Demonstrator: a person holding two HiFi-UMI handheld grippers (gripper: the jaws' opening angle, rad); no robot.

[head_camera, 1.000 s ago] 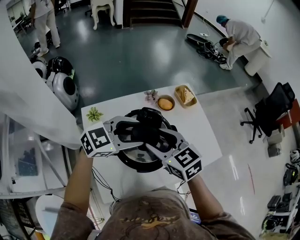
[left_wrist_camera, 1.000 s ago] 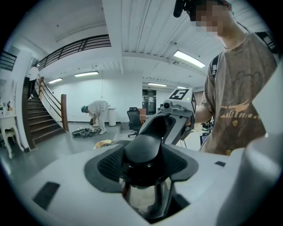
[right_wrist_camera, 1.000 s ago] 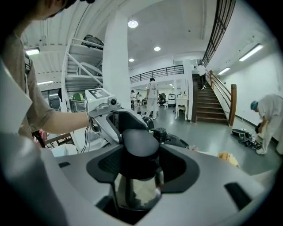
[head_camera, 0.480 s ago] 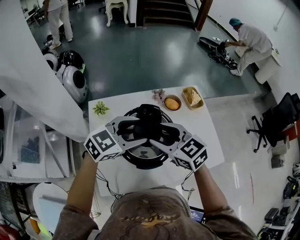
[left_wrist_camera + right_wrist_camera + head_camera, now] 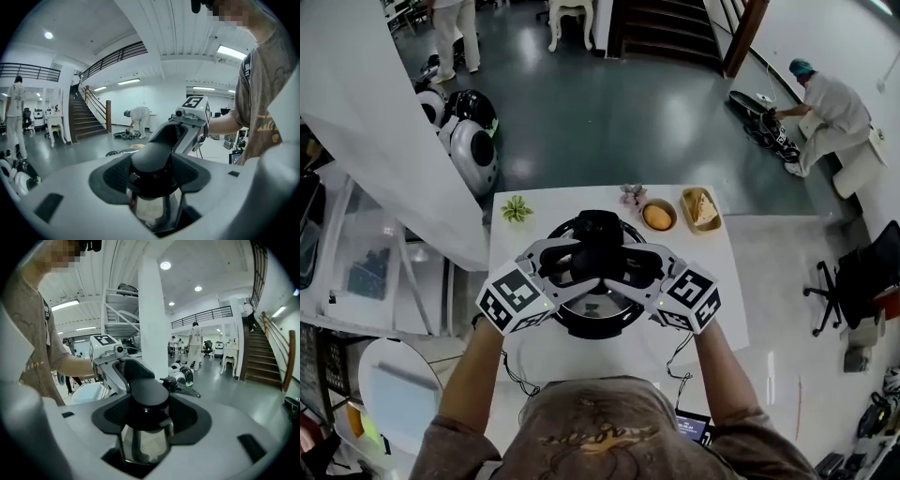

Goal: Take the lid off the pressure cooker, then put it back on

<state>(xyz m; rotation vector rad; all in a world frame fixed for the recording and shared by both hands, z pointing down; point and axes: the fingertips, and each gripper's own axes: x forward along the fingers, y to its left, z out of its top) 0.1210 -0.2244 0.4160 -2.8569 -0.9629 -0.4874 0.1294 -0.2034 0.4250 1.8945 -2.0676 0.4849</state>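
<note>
Left gripper (image 5: 567, 266), right gripper (image 5: 636, 271) levelled; only their views show lid (image 5: 146, 391) clamped.

Silver lid (image 5: 596, 311) (black-rimmed); white table (image 5: 713, 298).

Glossy grey floor (image 5: 609, 122), dark staircase (image 5: 661, 33), office chair (image 5: 848, 281)

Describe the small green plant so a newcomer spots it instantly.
Find the white table holding the black pressure cooker. At its far-left corner sits the small green leafy plant, alone; the orange-filled round bowl and tan rectangular dish sit far right.
</note>
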